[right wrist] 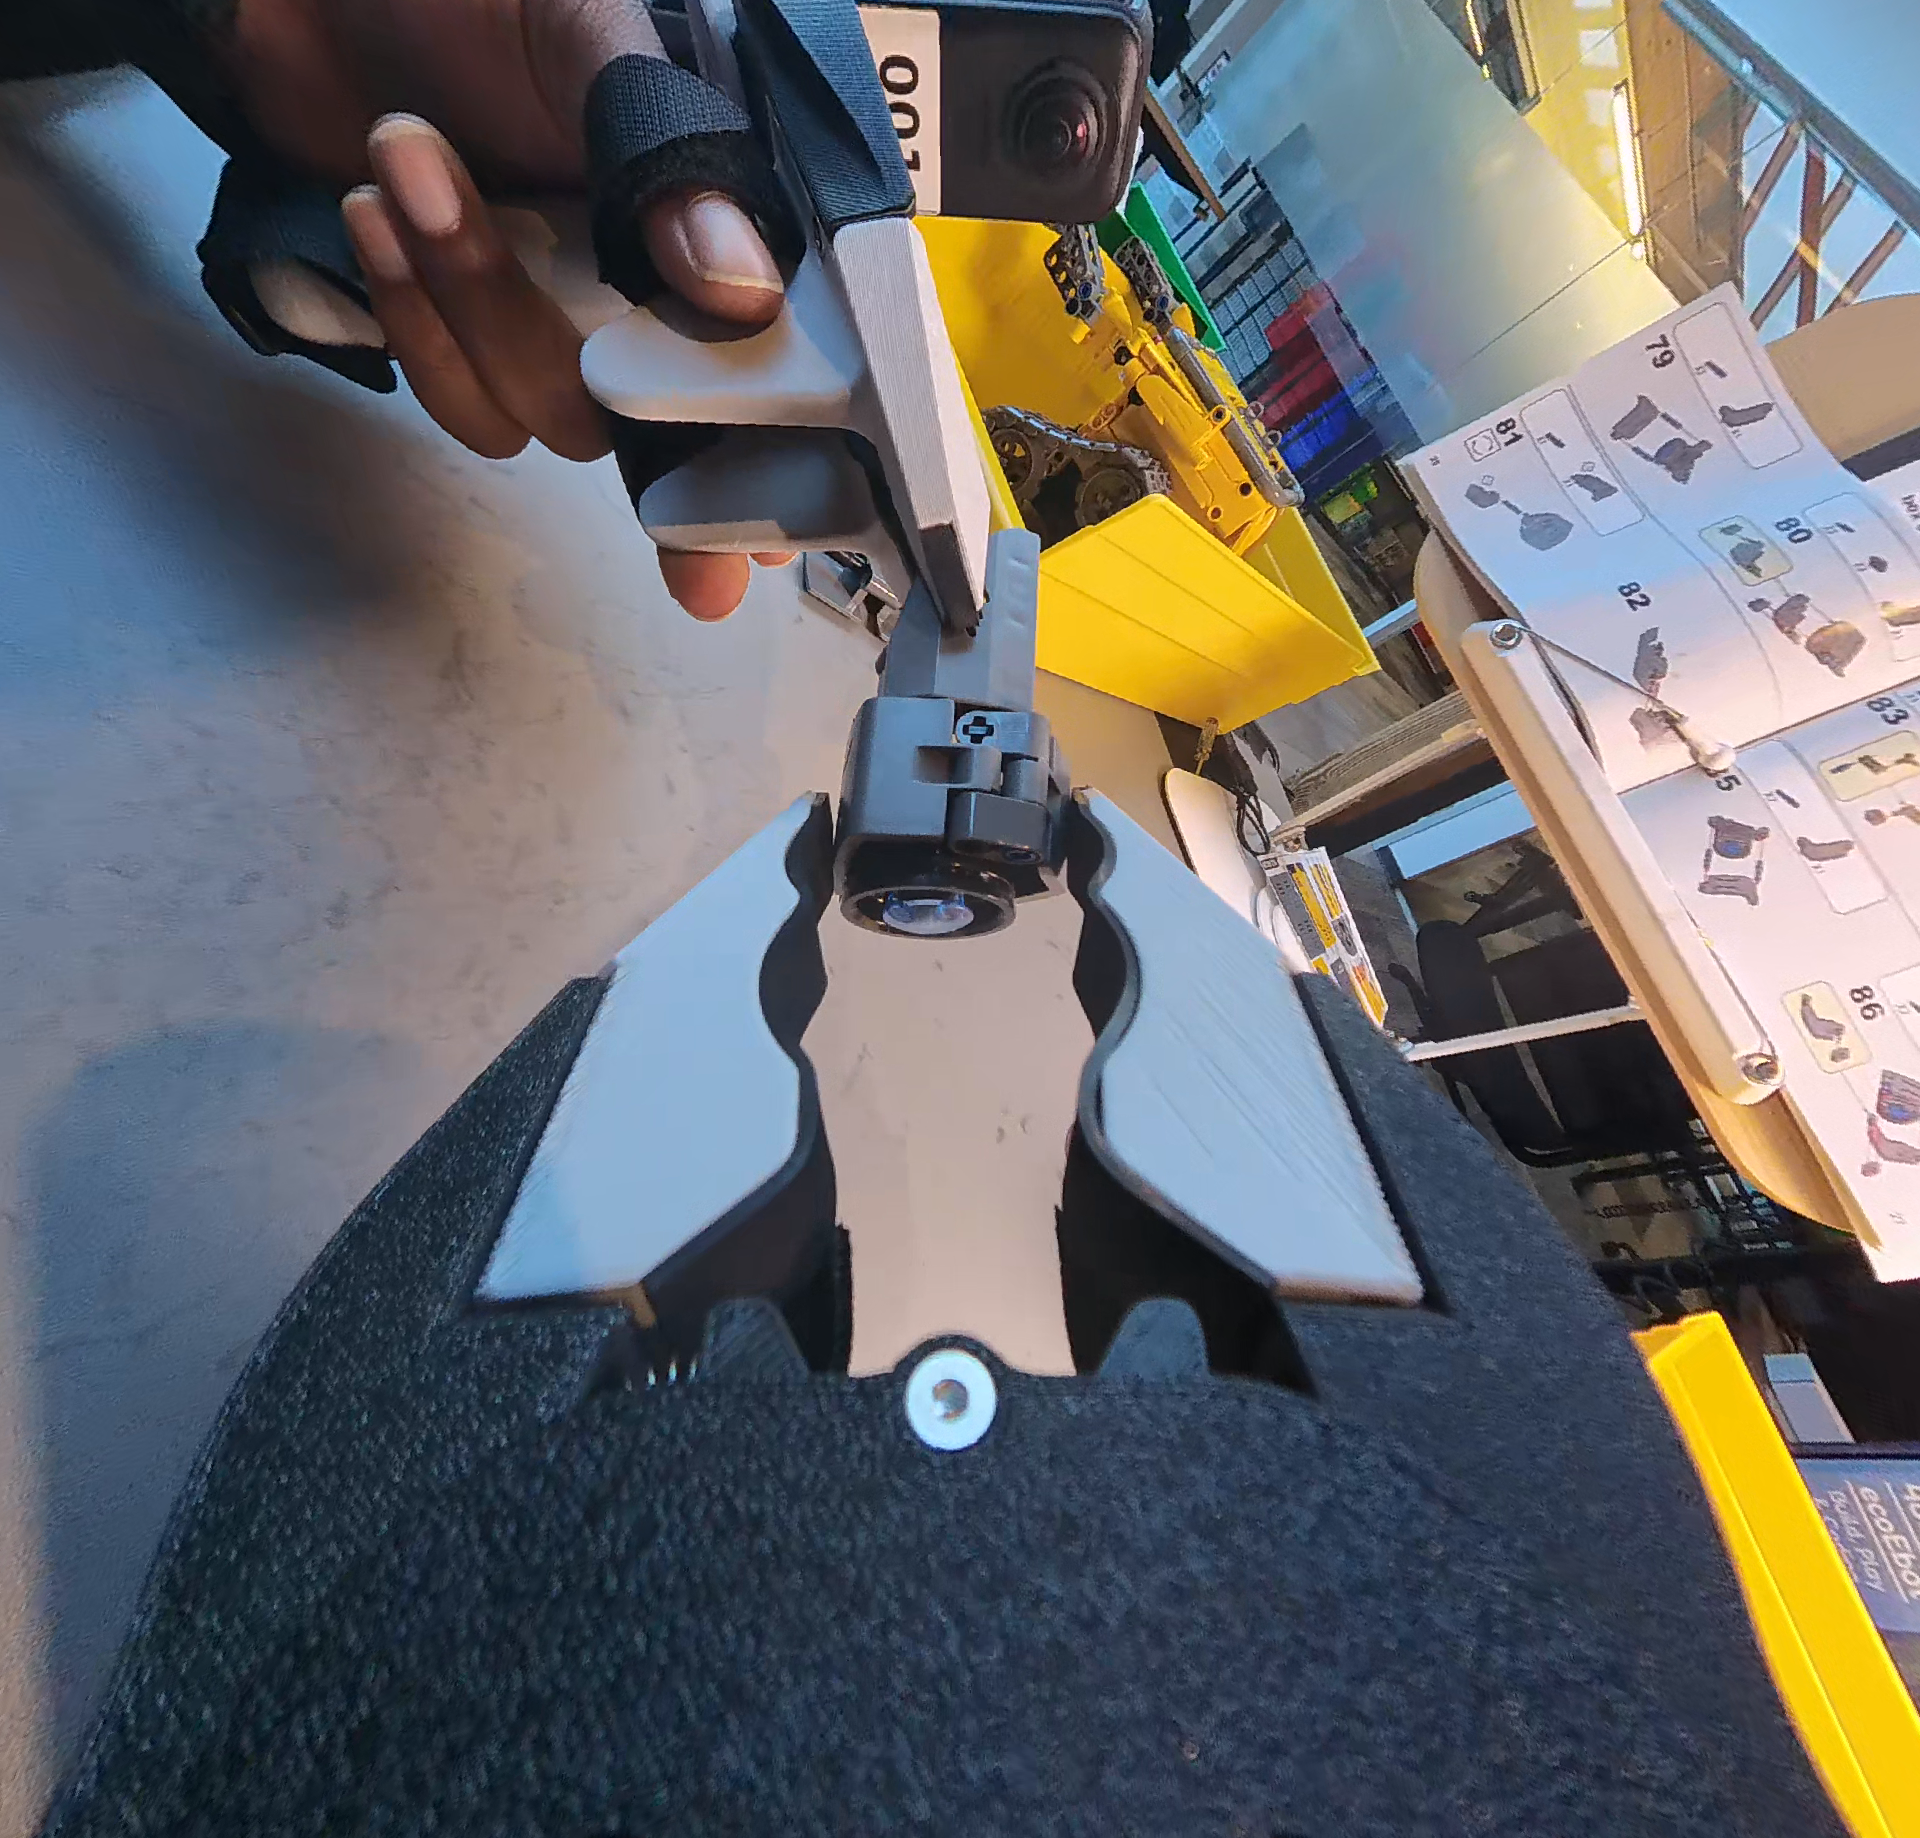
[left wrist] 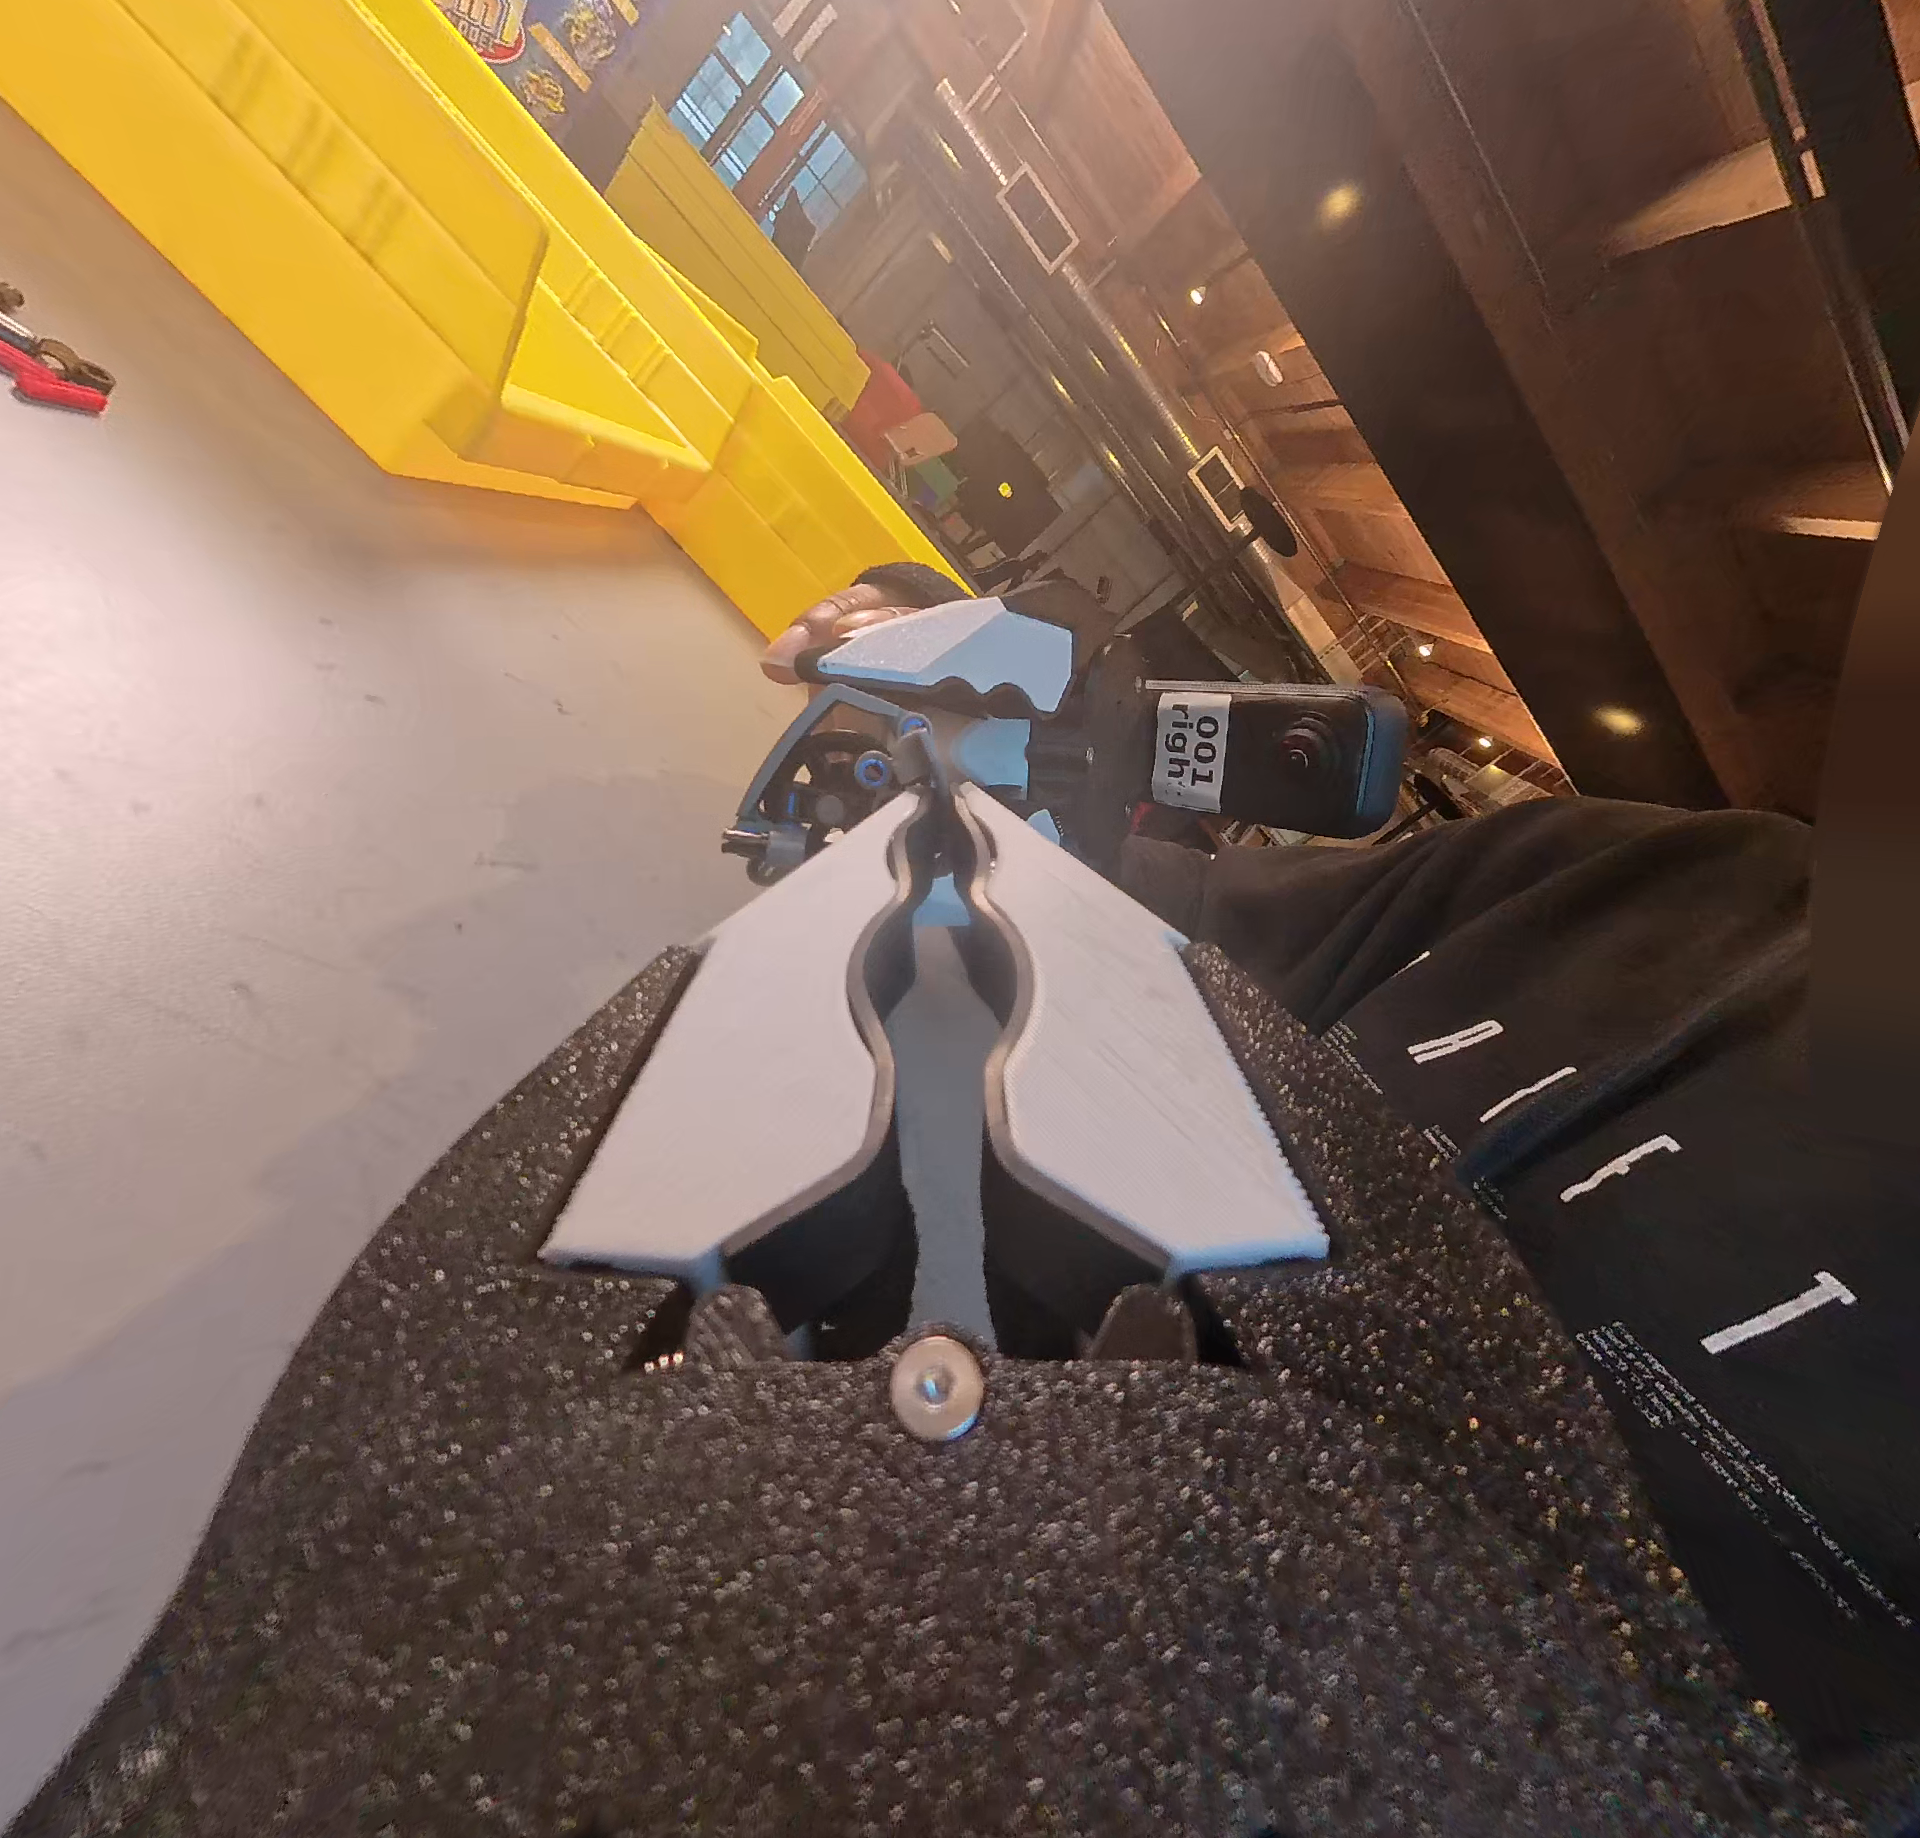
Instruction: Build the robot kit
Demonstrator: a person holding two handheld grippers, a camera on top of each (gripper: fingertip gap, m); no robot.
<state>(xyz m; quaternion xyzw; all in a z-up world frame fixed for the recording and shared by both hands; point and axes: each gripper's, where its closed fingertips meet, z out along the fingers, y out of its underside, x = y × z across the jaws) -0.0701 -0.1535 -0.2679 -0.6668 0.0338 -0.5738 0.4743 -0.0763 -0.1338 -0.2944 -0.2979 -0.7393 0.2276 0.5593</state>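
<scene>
My right gripper [right wrist: 951,812] is shut on a dark grey brick-built assembly [right wrist: 935,801] with a round lens-like end facing the camera, held above the pale table [right wrist: 260,749]. My left gripper [left wrist: 940,809] has its jaws nearly together, pinching a grey beam [right wrist: 1013,614] that sticks up from that assembly. In the right wrist view the left gripper [right wrist: 961,609] comes in from above, held by a hand [right wrist: 468,230]. In the left wrist view the assembly [left wrist: 831,780] shows black parts and blue pins just past my fingertips, with a finger of the right gripper [left wrist: 935,645] over it.
Yellow bins [left wrist: 312,230] stand along the table's far side. One bin holds a yellow tracked model [right wrist: 1143,417]. An open instruction booklet [right wrist: 1714,593] rests on a stand at the right. Red and black loose pieces [left wrist: 52,375] lie on the table at far left. Both grippers' tips are close together, under 4 cm apart.
</scene>
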